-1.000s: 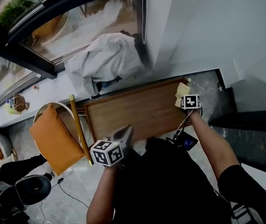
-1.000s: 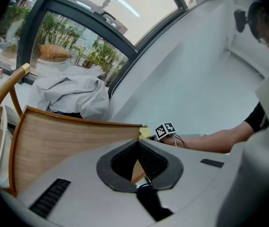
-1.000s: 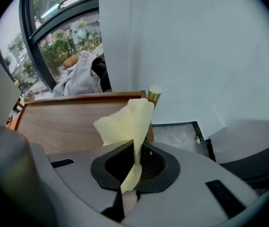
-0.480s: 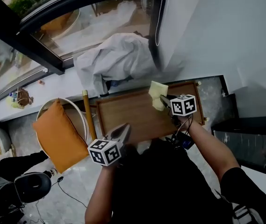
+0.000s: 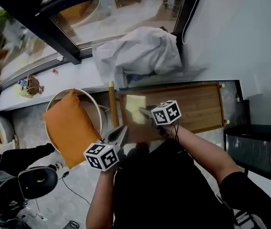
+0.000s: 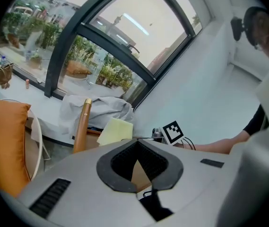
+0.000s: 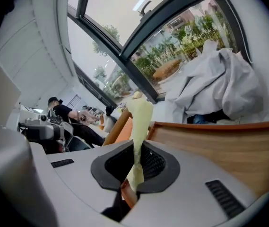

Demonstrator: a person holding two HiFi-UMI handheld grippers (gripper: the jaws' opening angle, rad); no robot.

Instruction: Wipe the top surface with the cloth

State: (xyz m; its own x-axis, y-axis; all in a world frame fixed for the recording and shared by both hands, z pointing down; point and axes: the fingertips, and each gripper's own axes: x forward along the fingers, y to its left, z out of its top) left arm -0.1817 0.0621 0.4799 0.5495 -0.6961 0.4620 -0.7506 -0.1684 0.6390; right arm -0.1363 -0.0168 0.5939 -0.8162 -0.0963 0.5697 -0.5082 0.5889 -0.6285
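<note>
The wooden table top [image 5: 195,106] runs left to right below the window sill. A pale yellow cloth [image 5: 135,109] lies spread at its left end, pinched at one edge by my right gripper [image 5: 145,112], which is shut on it. In the right gripper view the cloth [image 7: 139,119] rises from between the jaws, with the table top [image 7: 219,145] beyond. My left gripper [image 5: 121,133] is held off the table's front left corner, shut with nothing in it. In the left gripper view the cloth [image 6: 115,130] shows beyond the left gripper [image 6: 135,143].
An orange cushion [image 5: 68,128] rests on a round white chair left of the table. A wooden post [image 5: 111,104] stands at the table's left end. A heap of white sheet [image 5: 140,51] lies on the sill behind. A dark cabinet [image 5: 256,149] is at the right.
My right gripper has dragged the cloth across the table top from its right end to its left end. The left gripper has stayed near the front left corner.
</note>
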